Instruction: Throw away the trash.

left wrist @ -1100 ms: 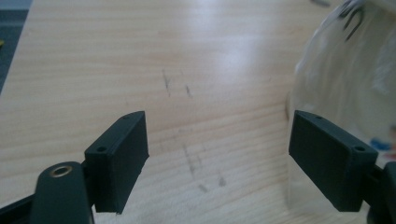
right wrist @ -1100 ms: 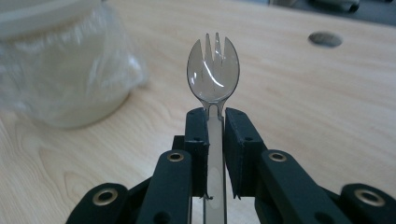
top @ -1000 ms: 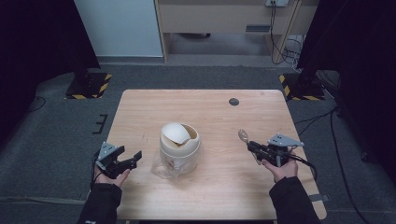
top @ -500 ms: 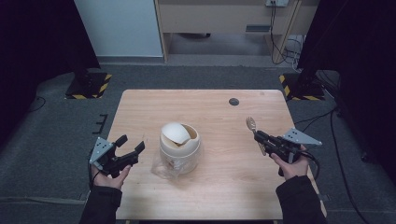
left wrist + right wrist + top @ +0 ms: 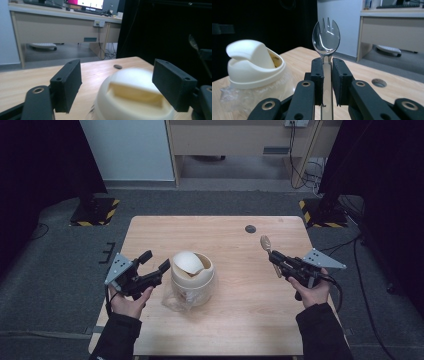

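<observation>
Jaws of the right gripper [image 5: 327,72] clamp a spork [image 5: 326,40]; left gripper [image 5: 156,266] (agape) faces the bin [image 5: 192,277].

A dim workroom around a light wooden table

The wooden table [image 5: 220,232], with a round cable hole [image 5: 250,228] near its far edge, stands on grey carpet [image 5: 60,285]. Black curtains [image 5: 40,160] hang at both sides. Yellow-and-black striped base plates [image 5: 95,211] sit on the floor at the far corners. Behind stand a pale blue-white panel [image 5: 127,150] and a beige desk [image 5: 240,137] with cables [image 5: 305,167] trailing beside it; a lit monitor [image 5: 91,3] sits on top.
</observation>
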A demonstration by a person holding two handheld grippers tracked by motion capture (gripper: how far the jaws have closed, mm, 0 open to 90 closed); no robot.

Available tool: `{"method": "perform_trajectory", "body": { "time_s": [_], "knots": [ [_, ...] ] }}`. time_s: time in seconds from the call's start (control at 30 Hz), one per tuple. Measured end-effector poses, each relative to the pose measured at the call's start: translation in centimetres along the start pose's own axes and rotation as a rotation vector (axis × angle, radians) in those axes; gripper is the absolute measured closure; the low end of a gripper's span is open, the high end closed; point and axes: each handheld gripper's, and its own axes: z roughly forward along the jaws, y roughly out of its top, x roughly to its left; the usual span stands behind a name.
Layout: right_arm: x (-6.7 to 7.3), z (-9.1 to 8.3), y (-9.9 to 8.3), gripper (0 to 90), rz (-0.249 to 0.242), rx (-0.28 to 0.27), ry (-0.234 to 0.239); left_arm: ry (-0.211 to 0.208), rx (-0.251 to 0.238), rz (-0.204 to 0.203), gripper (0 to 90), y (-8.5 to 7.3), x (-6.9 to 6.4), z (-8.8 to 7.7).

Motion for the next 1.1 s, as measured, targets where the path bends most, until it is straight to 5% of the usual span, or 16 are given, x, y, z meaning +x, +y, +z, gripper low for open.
{"method": "perform_trajectory", "body": {
  "time_s": [0.17,0.37,0.87,1.1],
  "knots": [
    [0.6,0.1,0.9,80.0,-0.016,-0.023,0.021,-0.056,-0.042,-0.011,27.4,1.7,-2.4,2.0],
    [1.1,0.5,0.8,80.0,-0.012,-0.031,0.038,-0.099,-0.029,0.002,31.0,2.7,-5.2,4.4],
    [3.3,2.0,0.3,80.1,-0.072,-0.012,0.128,-0.172,0.016,-0.026,37.5,2.3,-9.0,8.0],
    [3.6,2.0,0.2,80.0,-0.062,-0.027,0.148,-0.22,0.041,-0.046,41.9,1.7,-10.8,9.8]
  ]
}}
